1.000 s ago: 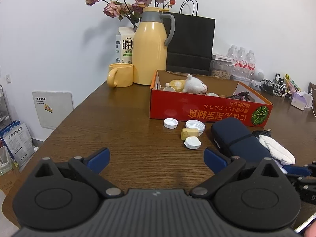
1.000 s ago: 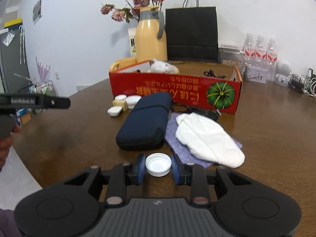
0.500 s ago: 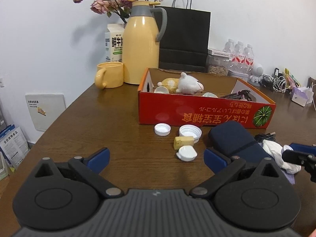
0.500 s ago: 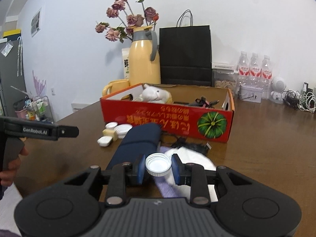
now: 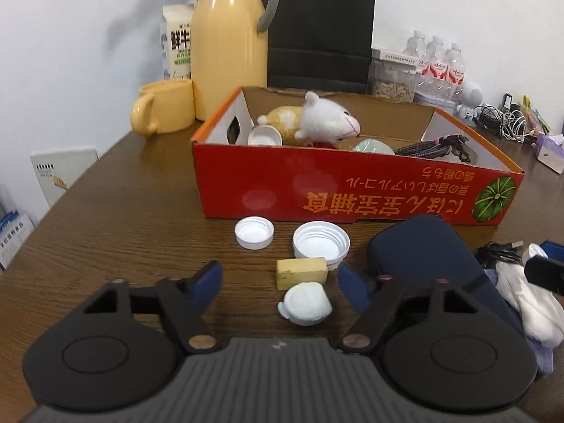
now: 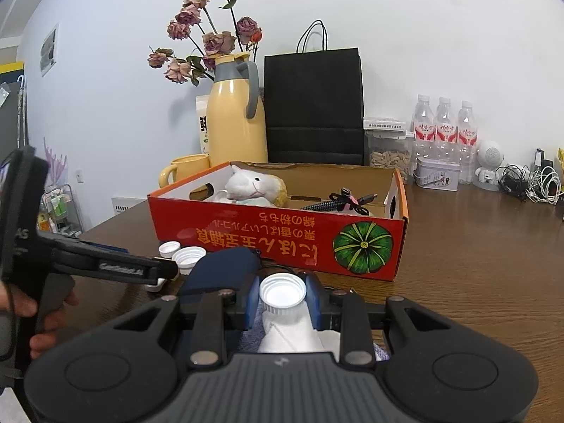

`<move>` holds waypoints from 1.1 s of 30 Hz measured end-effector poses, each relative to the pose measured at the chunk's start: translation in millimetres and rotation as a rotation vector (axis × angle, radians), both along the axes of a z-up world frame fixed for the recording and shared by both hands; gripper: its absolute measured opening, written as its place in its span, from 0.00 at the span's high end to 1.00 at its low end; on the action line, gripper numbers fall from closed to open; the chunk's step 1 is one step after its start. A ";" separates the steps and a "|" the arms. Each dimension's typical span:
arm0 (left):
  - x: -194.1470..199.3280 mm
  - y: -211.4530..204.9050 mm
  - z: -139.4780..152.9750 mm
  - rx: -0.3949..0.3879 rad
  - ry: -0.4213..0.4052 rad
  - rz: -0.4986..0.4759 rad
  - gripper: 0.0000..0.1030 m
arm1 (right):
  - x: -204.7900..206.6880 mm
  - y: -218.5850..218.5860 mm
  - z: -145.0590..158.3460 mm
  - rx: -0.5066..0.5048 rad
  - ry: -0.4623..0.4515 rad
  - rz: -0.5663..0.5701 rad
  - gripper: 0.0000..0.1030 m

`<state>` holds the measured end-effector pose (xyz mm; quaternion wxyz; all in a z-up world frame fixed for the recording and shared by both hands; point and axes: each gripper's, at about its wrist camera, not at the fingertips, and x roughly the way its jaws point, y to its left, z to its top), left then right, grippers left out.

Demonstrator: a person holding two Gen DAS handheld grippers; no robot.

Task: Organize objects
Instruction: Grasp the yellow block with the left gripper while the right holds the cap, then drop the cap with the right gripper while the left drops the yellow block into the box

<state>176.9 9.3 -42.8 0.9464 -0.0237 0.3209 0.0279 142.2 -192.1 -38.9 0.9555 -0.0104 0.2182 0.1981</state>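
Right fingers (image 6: 250, 299) clamped on ribbed white plastic cap (image 6: 282, 289); left fingers (image 5: 208, 278), just closing, apart around yellow block (image 5: 301, 272) and smooth shell (image 5: 306, 303).

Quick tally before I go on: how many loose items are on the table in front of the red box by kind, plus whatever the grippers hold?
White screw caps: 3, small and large on the table, one in the right gripper
White shell-shaped piece: 1
Yellow block: 1
Navy case: 1
White cloth: 1
Black cable: 1
Total: 8
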 end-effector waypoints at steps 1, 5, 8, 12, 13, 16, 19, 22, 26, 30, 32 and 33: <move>1.7 -0.3 -1.0 -0.004 0.004 -0.002 0.32 | 0.8 -0.2 -0.6 0.001 0.002 0.000 0.74; 4.4 -0.3 -3.4 -0.023 0.012 -0.012 0.62 | 3.4 -1.3 -2.5 0.005 0.006 0.000 0.74; 2.4 1.3 -2.8 -0.040 -0.001 -0.019 0.70 | 3.4 -1.3 -3.1 0.007 0.007 -0.001 0.74; -2.1 2.5 0.2 -0.051 -0.026 -0.020 0.70 | 3.3 -1.3 -2.8 0.007 0.006 -0.002 0.74; -4.0 3.4 1.7 -0.053 -0.036 -0.018 0.70 | 3.3 -1.4 -2.8 0.007 0.006 -0.002 0.74; -9.0 5.7 8.9 -0.063 -0.064 -0.015 0.70 | 3.8 -3.5 -0.9 0.007 -0.001 -0.002 0.74; -13.5 4.4 23.3 -0.064 -0.112 -0.021 0.70 | 7.2 -3.6 4.0 0.003 -0.015 -0.004 0.74; -14.6 1.2 40.9 -0.054 -0.172 -0.034 0.70 | 14.4 -2.5 13.1 0.006 -0.042 -0.004 0.74; -4.4 -1.4 59.5 -0.052 -0.224 -0.036 0.70 | 27.5 3.5 30.2 0.004 -0.097 -0.006 0.74; 13.0 -2.7 74.0 -0.053 -0.260 -0.025 0.70 | 47.1 10.8 50.0 0.010 -0.150 -0.010 0.74; 22.3 -3.5 78.6 -0.052 -0.269 -0.017 0.70 | 59.6 14.6 57.8 0.015 -0.170 -0.015 0.74; 27.6 -3.9 80.6 -0.053 -0.271 -0.013 0.70 | 66.5 16.7 60.7 0.019 -0.176 -0.018 0.74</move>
